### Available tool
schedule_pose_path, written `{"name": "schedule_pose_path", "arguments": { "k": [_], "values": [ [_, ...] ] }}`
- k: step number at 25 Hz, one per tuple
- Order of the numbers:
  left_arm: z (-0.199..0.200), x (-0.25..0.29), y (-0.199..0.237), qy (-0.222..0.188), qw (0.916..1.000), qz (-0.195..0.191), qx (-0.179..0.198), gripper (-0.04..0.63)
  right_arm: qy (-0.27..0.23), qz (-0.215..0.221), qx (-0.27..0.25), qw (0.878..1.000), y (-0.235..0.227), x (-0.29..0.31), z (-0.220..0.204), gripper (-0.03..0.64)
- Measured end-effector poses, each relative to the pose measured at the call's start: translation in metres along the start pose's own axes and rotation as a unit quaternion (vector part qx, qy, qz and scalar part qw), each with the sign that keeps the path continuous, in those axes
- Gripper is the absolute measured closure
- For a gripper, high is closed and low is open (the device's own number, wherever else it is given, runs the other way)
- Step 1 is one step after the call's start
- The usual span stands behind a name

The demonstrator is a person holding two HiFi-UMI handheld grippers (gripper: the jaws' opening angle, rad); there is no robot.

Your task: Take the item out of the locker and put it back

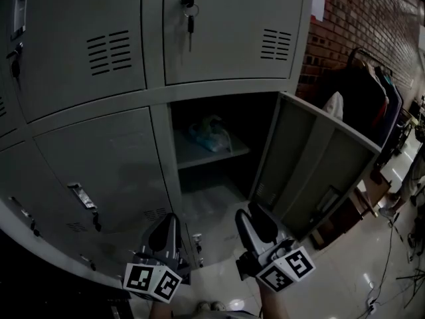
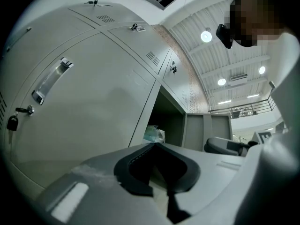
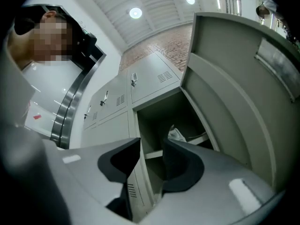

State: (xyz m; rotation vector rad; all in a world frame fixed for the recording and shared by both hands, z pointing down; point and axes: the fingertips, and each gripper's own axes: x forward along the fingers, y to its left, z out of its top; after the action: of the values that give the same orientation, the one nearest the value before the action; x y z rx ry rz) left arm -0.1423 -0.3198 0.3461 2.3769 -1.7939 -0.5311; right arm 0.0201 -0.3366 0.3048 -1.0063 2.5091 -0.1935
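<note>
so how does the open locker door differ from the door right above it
The lower door stands swung open to the right, baring a shelf with a bagged item; the upper door is shut. The upper door has a key hanging in its lock; the lower door shows only its inner face. Both are grey metal.

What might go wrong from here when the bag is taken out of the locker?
The bag sits on the shelf in shadow; the right gripper, open and empty, may pinch only a loose fold and drop it.
The open door stands just right of that gripper and could get bumped on the reach.
</note>
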Motion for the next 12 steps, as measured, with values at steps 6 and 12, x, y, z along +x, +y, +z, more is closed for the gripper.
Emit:
{"name": "schedule_pose_path", "arguments": {
  "k": [6,12],
  "values": [
    [0.002,-0.005,-0.008,-0.003,0.9999,-0.014,0.005,0.591,0.003,-0.004,-0.019,1.0,0.009,-0.014,-0.012,0.614],
    [0.007,-0.012,-0.021,-0.008,0.9996,-0.025,0.009,0.591,0.008,-0.007,-0.043,0.999,0.021,-0.024,-0.007,0.614]
  ]
}}
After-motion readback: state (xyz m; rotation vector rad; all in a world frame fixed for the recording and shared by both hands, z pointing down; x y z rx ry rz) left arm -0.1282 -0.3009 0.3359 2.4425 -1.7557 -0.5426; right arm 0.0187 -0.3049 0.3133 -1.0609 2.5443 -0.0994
